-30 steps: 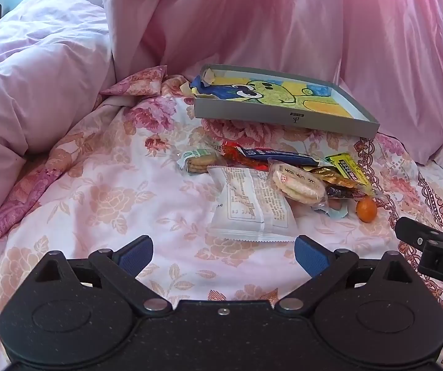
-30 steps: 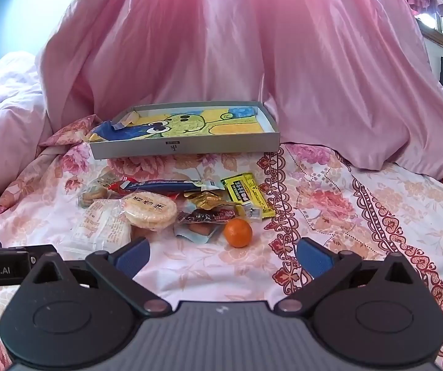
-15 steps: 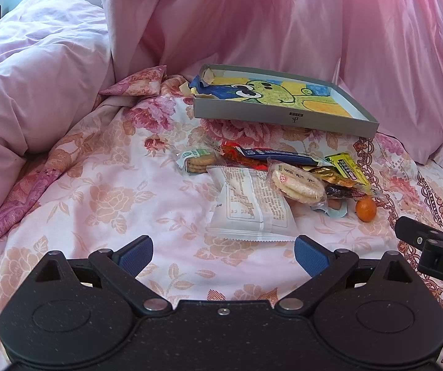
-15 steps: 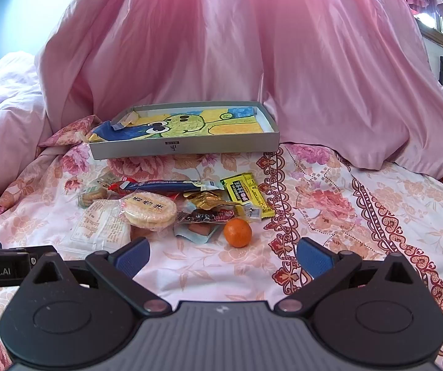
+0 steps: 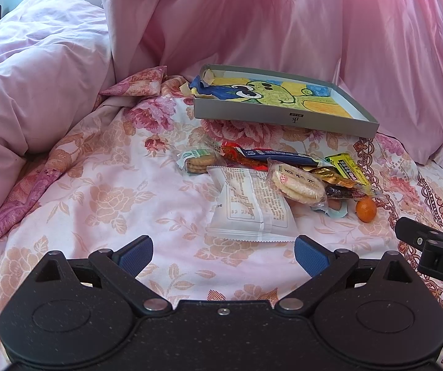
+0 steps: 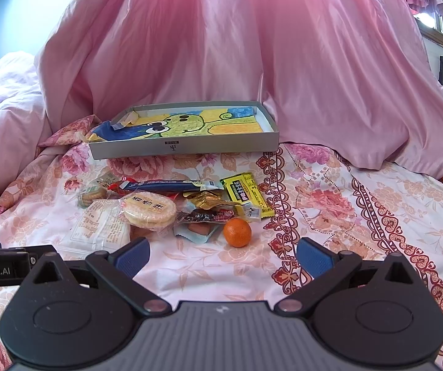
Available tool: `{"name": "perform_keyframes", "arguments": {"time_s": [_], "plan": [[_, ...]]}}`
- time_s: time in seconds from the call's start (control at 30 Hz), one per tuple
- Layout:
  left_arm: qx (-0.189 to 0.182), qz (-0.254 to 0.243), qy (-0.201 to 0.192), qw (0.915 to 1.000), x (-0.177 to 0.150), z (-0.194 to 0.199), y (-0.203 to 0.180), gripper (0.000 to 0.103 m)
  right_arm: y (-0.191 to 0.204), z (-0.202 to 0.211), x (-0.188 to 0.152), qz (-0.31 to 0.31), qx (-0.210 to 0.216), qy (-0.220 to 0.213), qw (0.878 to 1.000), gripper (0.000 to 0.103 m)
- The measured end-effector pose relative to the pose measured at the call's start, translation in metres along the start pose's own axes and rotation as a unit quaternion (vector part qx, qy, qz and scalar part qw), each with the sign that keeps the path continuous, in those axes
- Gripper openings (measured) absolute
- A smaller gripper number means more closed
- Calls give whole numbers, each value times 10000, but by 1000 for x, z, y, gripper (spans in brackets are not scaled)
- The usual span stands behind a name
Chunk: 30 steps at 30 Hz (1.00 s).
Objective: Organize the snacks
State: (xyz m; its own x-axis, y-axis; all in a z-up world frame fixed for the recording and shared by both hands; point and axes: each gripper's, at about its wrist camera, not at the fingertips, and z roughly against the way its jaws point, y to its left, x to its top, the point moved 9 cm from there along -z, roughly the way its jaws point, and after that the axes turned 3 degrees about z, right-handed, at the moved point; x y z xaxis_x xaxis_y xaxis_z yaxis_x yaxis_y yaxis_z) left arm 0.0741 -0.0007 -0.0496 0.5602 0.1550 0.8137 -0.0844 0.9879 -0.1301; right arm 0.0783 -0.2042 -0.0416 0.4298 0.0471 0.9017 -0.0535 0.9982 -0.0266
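From the left wrist view, the left gripper (image 5: 223, 252) hung with its jaws spread wide and empty, just short of the white wrapper (image 5: 250, 208) at the near edge of the snack heap on the floral bedspread (image 5: 104, 191). The grey tray (image 5: 283, 117) waited beyond, bare of snacks. A flat pouch likely called for a low, edge-on pinch.

From the right wrist view, the right gripper (image 6: 223, 255) was likewise open and empty, facing the mandarin (image 6: 237, 232) beside the rice crackers (image 6: 148, 210). Round fruit probably wanted a centred, gentle squeeze, lest it roll.
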Motion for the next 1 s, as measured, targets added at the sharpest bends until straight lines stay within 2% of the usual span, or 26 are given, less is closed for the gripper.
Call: {"name": "perform_keyframes", "arguments": {"time_s": [1.0], "plan": [[59,-24,59,10000,-5,-5,4,98,-1,-4,-2,81,-36,53,9999,103]]}}
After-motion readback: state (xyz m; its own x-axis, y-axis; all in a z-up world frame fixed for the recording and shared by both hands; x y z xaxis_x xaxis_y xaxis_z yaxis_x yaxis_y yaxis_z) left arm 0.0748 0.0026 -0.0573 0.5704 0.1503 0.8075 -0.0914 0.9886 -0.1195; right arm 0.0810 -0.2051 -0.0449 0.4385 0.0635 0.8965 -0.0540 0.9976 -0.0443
